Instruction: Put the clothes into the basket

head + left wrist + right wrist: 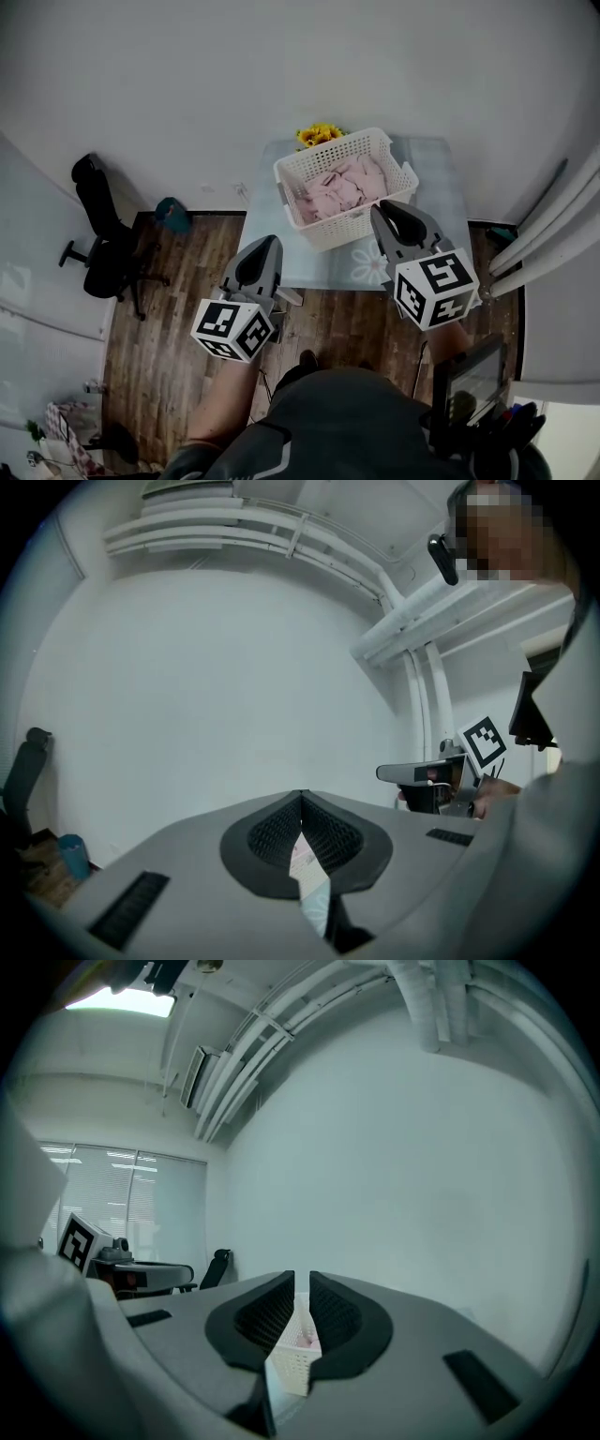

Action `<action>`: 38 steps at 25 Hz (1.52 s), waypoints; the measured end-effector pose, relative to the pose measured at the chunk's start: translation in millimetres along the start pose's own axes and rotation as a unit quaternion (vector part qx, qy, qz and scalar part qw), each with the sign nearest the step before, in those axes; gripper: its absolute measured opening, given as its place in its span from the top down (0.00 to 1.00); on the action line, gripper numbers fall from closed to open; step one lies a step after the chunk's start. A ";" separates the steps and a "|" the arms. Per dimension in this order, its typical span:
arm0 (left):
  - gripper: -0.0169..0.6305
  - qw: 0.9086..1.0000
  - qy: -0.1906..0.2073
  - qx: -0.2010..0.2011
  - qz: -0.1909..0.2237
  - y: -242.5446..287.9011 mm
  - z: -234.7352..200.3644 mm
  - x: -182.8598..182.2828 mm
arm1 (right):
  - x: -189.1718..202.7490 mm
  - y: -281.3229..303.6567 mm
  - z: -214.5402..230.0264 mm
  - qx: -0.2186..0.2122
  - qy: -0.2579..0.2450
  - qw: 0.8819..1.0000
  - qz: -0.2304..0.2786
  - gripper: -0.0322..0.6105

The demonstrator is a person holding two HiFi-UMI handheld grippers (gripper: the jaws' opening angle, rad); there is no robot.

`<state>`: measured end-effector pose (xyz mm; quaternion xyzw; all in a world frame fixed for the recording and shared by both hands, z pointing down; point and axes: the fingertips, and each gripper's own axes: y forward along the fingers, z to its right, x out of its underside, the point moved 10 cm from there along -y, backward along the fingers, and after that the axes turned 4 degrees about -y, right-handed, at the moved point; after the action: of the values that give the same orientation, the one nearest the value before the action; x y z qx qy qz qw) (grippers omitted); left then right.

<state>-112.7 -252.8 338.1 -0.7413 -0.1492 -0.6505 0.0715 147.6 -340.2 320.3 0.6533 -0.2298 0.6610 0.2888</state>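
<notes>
A white slatted basket (323, 155) stands on the glass table (309, 267), and pink clothes (342, 187) lie inside it. My left gripper (264, 246) hovers at the table's near left edge, short of the basket; its jaws meet at the tips with nothing in them (301, 794). My right gripper (396, 214) hangs beside the basket's near right corner. In the right gripper view its jaws (301, 1279) stand all but together, with only a thin slit and nothing held. The basket (292, 1363) shows through that slit.
Yellow sunflowers (319, 134) sit behind the basket against the white wall. A black office chair (103, 244) and a teal object (173, 214) stand on the wood floor to the left. A dark screen (469, 380) is at my lower right.
</notes>
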 end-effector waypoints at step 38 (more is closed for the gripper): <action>0.96 0.998 0.004 0.061 0.028 -47.3 -69.0 -18.6 | -21.6 11.0 -99.8 0.069 -0.002 0.997 0.026 0.93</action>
<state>-194.6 -231.1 325.5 -0.7371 -0.1674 -0.6406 0.1350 66.7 -281.9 295.6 0.6669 -0.2013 0.6813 0.2248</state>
